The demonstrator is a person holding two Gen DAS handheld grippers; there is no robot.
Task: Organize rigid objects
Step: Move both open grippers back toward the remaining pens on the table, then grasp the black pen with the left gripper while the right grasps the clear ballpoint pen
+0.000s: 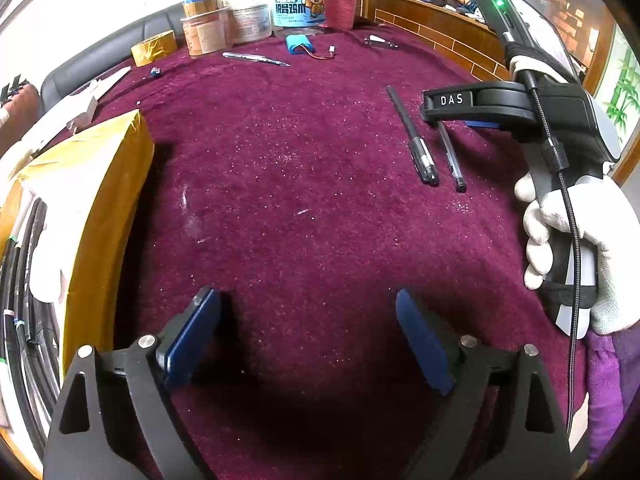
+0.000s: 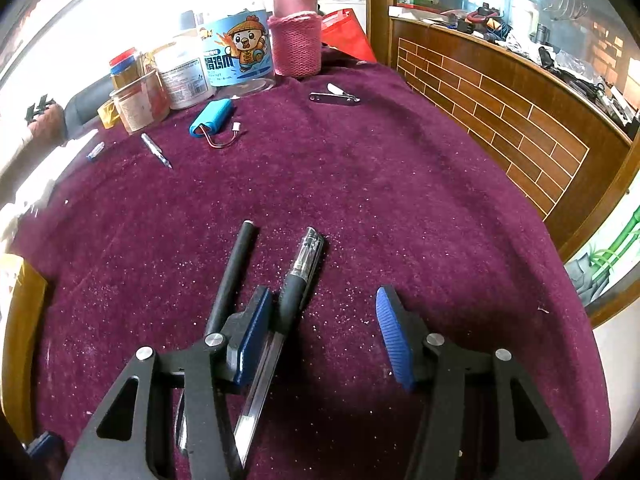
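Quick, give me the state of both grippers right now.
Left gripper: open, nothing between the jaws.
Right gripper: open, holding nothing; a clear pen lies between the jaws on the cloth, beside the left finger.

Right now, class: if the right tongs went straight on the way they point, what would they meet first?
Probably the clear-barrelled pen, which already lies between the open right tongs, close to the left pad; past it, bare maroon cloth. Depth is uncertain.
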